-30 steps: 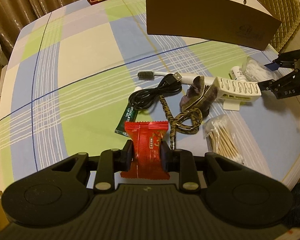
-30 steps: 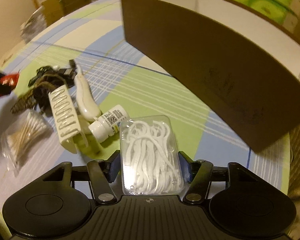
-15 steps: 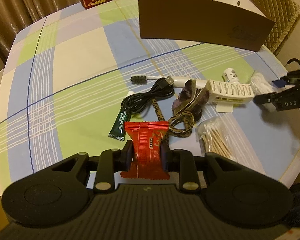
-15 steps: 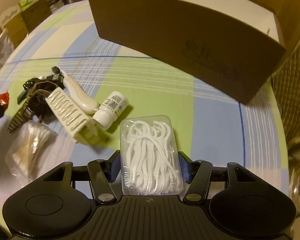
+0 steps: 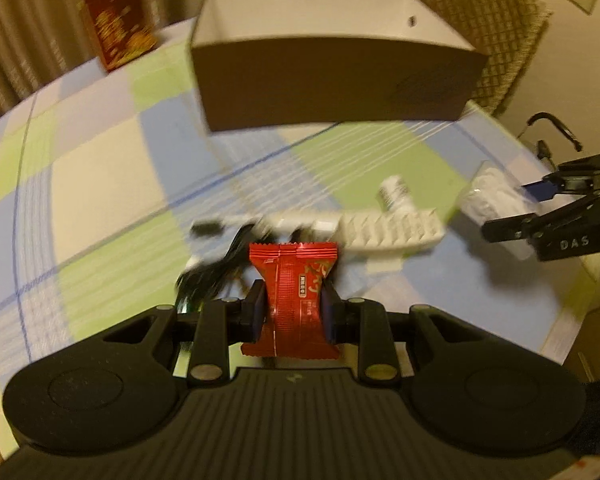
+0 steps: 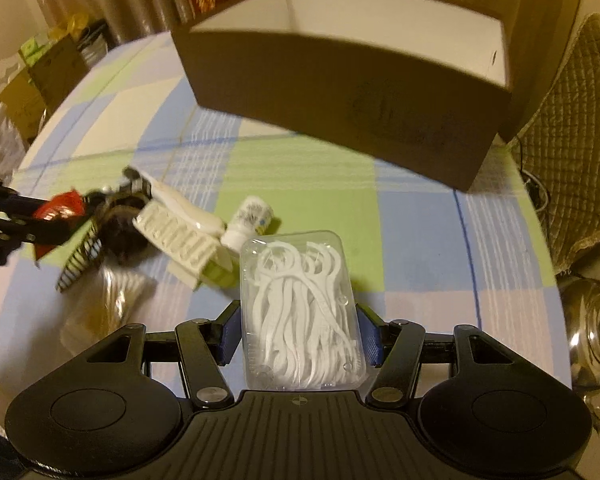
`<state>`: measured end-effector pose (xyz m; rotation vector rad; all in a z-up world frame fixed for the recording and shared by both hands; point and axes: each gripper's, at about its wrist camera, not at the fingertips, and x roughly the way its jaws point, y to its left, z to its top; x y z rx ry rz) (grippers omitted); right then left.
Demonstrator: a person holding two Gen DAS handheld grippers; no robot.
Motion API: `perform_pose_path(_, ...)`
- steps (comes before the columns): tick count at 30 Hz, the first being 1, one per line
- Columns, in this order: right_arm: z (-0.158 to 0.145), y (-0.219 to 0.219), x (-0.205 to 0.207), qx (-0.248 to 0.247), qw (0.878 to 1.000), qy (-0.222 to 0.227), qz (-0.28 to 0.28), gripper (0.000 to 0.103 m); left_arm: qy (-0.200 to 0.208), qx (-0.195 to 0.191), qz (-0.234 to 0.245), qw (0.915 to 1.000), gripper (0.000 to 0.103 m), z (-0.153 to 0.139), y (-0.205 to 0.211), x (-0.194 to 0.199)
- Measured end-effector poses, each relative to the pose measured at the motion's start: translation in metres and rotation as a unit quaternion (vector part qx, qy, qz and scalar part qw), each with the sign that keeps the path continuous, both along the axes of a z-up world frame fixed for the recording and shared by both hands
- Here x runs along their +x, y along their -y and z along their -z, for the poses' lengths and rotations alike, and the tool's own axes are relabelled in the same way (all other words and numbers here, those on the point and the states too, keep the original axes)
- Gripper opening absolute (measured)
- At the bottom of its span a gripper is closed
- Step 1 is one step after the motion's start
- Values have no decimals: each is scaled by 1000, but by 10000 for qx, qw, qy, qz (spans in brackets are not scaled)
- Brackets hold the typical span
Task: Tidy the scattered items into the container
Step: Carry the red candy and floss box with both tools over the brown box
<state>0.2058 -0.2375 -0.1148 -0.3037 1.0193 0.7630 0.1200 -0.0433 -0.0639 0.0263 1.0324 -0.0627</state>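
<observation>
Fingers of my left gripper point(image 5: 293, 312) pinch a red snack packet point(image 5: 293, 292) and my right gripper point(image 6: 299, 338) clamps a floss-pick case point(image 6: 300, 312), both held clear of the tabletop point(image 6: 416, 236), facing the open box point(image 6: 352, 68) at its far edge for dropping in.

Left wrist view: raised over the table's near edge, facing the box point(image 5: 336, 92) across the clutter point(image 5: 388, 228). Right wrist view: from the right, closer to the box point(image 6: 340, 92). Shared: box, clutter point(image 6: 180, 236), each other's gripper.
</observation>
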Motion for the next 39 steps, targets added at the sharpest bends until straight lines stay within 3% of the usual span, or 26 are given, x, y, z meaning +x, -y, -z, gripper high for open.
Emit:
perform_pose_path(12,-55,-19,32,492,9974,487,225,56,701,-27,562,9960,23,-43,29,75)
perform_pose_path(25,-97,-44,102,824,9907,1027,355,56,1238,0,347,9917,24,-85,26,149)
perform_pose_path(39,-98,-67,177,866,9909,922,466,56,1226,-11,138,9924,24,-89,25,219)
